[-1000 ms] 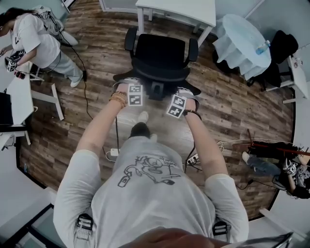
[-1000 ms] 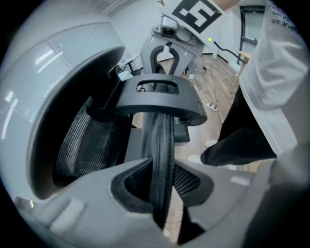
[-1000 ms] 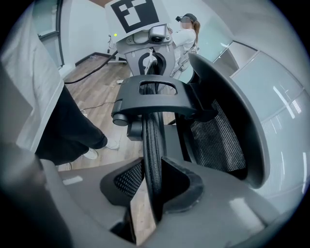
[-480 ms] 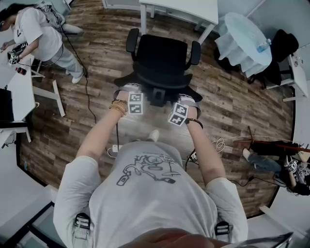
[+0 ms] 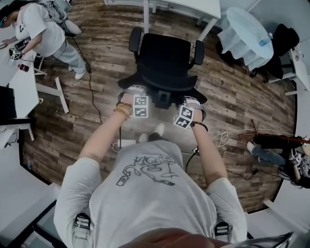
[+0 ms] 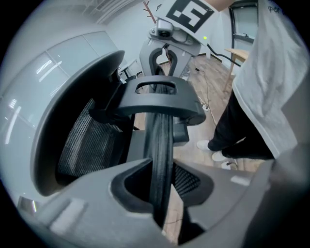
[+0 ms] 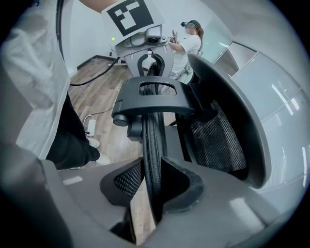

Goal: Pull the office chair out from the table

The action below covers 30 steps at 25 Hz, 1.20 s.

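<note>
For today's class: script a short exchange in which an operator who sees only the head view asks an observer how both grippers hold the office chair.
Operator: From above I cannot see the jaws. Is the left gripper gripping anything?
Observer: Yes. In the left gripper view its jaws are clamped on the backrest rim.
Operator: And the right gripper?
Observer: In the right gripper view its jaws are clamped on the same rim.

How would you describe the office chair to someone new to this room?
Find the white table at the far edge of the wooden floor. Near it stands the office chair: unlike the pale furniture around, black, mesh-backed, with two armrests.
</note>
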Each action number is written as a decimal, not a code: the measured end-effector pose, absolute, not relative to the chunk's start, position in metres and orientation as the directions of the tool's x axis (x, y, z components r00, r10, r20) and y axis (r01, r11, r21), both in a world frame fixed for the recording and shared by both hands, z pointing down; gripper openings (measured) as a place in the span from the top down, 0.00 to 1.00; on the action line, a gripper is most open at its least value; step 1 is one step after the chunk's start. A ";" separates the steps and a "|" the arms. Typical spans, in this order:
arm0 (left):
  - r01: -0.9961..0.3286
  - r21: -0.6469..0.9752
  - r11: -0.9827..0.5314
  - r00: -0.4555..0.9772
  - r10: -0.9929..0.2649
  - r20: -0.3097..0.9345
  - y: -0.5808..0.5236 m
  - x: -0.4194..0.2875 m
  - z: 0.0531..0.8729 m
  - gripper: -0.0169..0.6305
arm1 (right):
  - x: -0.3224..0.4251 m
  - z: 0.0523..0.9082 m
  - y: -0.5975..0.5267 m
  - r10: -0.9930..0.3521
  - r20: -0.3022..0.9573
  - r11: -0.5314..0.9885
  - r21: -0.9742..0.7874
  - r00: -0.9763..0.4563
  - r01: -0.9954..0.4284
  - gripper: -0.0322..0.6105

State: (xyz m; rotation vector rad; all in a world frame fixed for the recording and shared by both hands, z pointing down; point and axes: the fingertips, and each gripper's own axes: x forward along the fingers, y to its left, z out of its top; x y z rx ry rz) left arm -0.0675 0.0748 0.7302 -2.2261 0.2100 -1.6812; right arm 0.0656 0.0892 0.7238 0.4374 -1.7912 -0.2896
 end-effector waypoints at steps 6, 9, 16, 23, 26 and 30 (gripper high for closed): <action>0.093 -0.370 -0.924 0.303 -0.327 0.895 0.114 -0.081 0.730 0.82 | 0.051 0.724 0.130 -0.444 0.870 0.895 0.418 -0.214 -0.155 0.78; 0.095 -0.375 -0.922 0.305 -0.332 0.893 0.133 -0.088 0.730 0.82 | 0.044 0.725 0.150 -0.447 0.869 0.893 0.421 -0.213 -0.159 0.78; 0.104 -0.374 -0.921 0.313 -0.327 0.892 0.162 -0.095 0.730 0.82 | 0.036 0.724 0.179 -0.447 0.869 0.893 0.418 -0.213 -0.169 0.78; 0.109 -0.376 -0.920 0.317 -0.326 0.891 0.183 -0.103 0.732 0.82 | 0.029 0.727 0.202 -0.443 0.872 0.894 0.411 -0.208 -0.180 0.78; 0.111 -0.373 -0.921 0.317 -0.323 0.892 0.189 -0.104 0.731 0.82 | 0.028 0.728 0.208 -0.442 0.872 0.894 0.412 -0.208 -0.176 0.78; 0.118 -0.373 -0.920 0.319 -0.320 0.892 0.196 -0.107 0.731 0.82 | 0.024 0.725 0.216 -0.435 0.875 0.898 0.403 -0.211 -0.179 0.78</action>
